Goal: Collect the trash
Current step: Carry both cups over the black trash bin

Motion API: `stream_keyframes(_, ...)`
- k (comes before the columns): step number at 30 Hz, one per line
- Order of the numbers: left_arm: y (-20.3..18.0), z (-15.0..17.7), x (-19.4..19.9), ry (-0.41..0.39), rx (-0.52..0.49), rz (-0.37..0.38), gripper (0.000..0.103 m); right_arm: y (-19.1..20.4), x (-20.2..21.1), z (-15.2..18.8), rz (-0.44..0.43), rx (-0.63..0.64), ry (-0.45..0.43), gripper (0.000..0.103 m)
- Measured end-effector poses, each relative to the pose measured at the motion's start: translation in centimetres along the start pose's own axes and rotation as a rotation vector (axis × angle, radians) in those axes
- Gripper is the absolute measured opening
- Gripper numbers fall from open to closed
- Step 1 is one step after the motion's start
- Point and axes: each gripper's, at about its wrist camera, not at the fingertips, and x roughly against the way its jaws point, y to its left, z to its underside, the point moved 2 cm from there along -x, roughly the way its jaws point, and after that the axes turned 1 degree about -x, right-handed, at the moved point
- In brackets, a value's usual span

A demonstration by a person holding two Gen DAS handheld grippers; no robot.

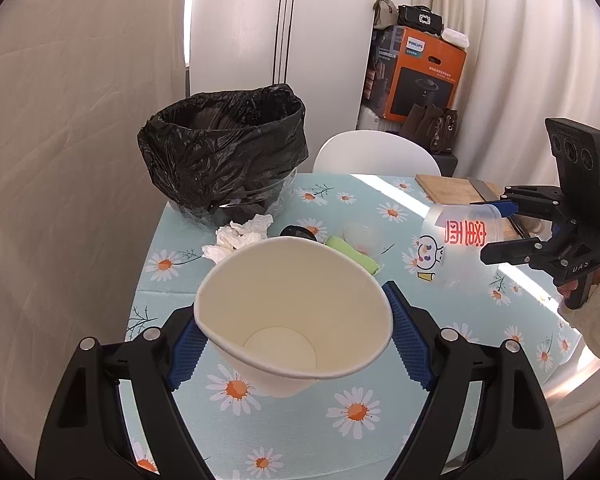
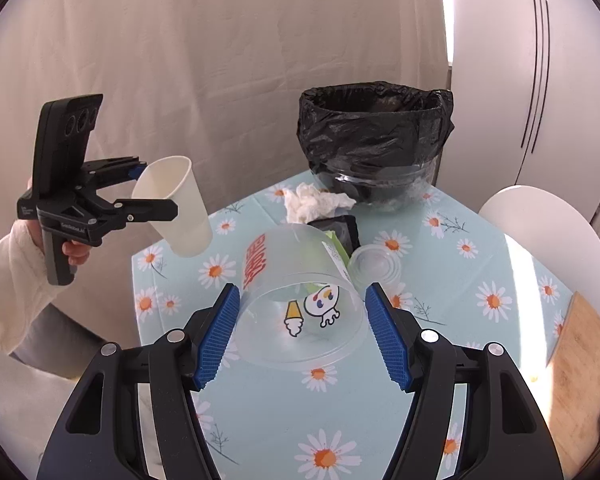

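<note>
My left gripper [image 1: 296, 336] is shut on a white paper cup [image 1: 292, 320], held above the table with its mouth toward the camera; the cup also shows in the right wrist view [image 2: 176, 208]. My right gripper [image 2: 302, 328] is shut on a clear plastic cup [image 2: 300, 304] with red lettering and a cartoon print, held above the table; it also shows in the left wrist view [image 1: 456, 244]. A bin lined with a black bag [image 1: 224, 148] stands at the table's far corner [image 2: 376, 140]. Crumpled white tissue [image 1: 240, 236] lies in front of the bin.
On the daisy-print tablecloth [image 1: 284, 412] lie a clear lid [image 2: 374, 266], a green wrapper [image 1: 356, 254] and a small black object [image 2: 336, 230]. A wooden board [image 2: 580, 360] lies at the right edge. A white chair [image 1: 376, 154] stands behind the table.
</note>
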Motion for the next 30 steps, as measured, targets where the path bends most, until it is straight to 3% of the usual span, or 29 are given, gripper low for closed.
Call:
stream_keyframes(10, 1.7, -5.4, -0.3, -0.054, -0.03, 0.011, 0.08, -3.2, 0.5, -5.2, 0.066, -0.034, -0.092, 0.061)
stream_keyframes(22, 6.3, -12.9, -1.3, -0.141, -0.095, 0.063, 0.08, -3.4, -0.4, -13.6, 0.199, -0.027, -0.178, 0.061)
stream_keyframes(30, 8.6, -16.1, -3.1, -0.167, -0.138, 0.126, 0.08, -5.0, -3.7, -18.7, 0.187, -0.098, -0.251, 0.061)
